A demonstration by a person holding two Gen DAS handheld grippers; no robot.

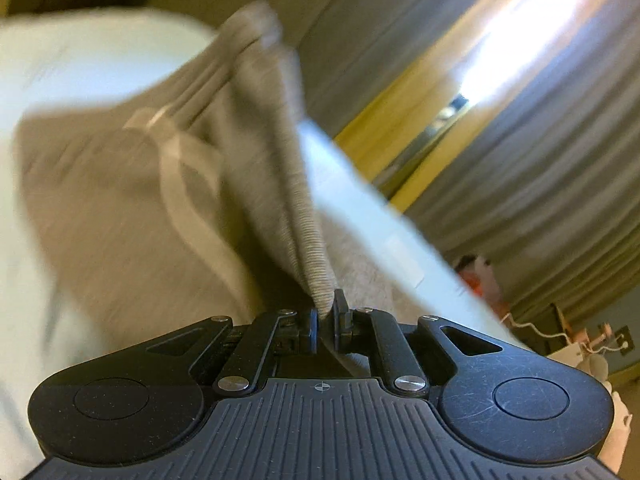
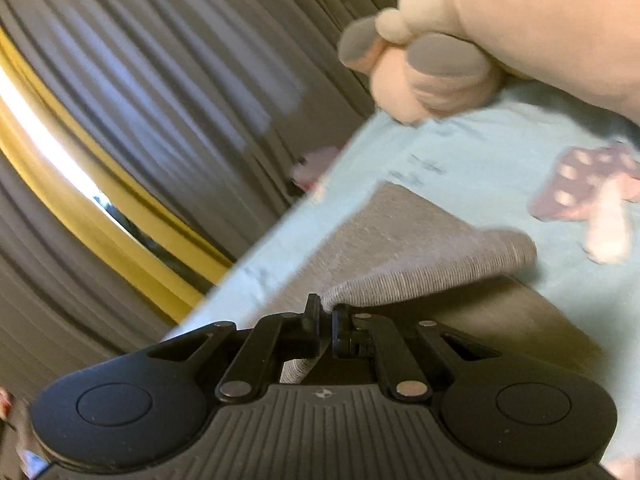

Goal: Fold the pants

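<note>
Grey sweatpants [image 1: 120,208] with a ribbed cuff and a white drawstring [image 1: 176,168] lie on a pale bed sheet [image 1: 52,64]. My left gripper [image 1: 327,314] is shut on a ribbed edge of the pants, which hangs up and away from the jaws. In the right wrist view my right gripper [image 2: 328,314] is shut on another ribbed edge of the grey pants [image 2: 400,248], lifted above a light blue sheet [image 2: 460,152]. Both views are motion-blurred.
Grey curtains [image 1: 520,168] with a bright yellow-framed window gap [image 1: 460,92] stand beyond the bed edge. A plush toy [image 2: 460,40] lies at the far end of the bed. A mushroom print [image 2: 592,200] marks the sheet. Clutter [image 1: 580,336] sits on the floor at right.
</note>
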